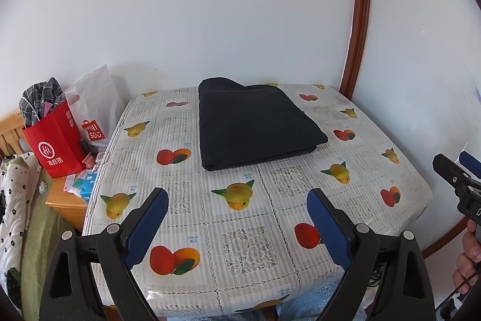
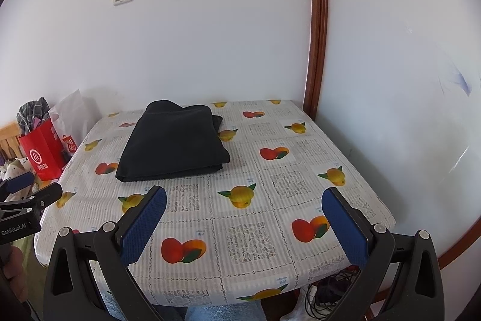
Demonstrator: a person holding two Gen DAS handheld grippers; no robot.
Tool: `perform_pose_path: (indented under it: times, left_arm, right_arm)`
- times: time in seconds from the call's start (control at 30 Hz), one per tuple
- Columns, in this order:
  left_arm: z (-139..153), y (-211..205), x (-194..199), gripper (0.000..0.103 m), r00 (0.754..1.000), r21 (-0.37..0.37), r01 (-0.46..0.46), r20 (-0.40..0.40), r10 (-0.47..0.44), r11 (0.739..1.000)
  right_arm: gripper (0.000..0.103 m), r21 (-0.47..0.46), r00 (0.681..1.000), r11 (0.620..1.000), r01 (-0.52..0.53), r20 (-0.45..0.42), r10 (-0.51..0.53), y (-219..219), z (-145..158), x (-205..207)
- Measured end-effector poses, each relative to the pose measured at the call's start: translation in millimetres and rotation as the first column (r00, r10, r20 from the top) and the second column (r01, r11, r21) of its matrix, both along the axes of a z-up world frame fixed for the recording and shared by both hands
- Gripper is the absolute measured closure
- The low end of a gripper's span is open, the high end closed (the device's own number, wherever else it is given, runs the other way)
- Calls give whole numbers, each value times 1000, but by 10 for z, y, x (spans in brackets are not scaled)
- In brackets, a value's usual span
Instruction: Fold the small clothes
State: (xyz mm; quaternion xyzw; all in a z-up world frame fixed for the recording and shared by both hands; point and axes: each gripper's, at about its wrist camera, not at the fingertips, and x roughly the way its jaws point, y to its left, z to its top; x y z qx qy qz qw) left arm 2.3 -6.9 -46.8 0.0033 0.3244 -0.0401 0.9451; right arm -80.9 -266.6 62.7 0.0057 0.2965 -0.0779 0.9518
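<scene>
Left wrist: matte black folded garment (image 1: 255, 125), rectangular, on glossy fruit-print tablecloth (image 1: 240, 230).

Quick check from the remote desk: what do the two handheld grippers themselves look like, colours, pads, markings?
Both match. The left gripper and right gripper have black plastic frames with triangular cut-outs, silver round pivot bolts, and two flat fingers faced with textured blue pads. Seen from the right wrist view, the left gripper's body carries white "GenRobot.AI" lettering. A bare hand holds the right one; no sleeve is visible.
</scene>
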Motion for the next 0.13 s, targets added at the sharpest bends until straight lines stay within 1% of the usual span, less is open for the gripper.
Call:
perform_pose_path:
  times: [0.13]
  left_arm:
    - [-12,-15,17,10,1000,3,-6,-4,6,1000]
  right_arm:
    - [1,-3,1000,1000,-2,1,2,1,-9,5]
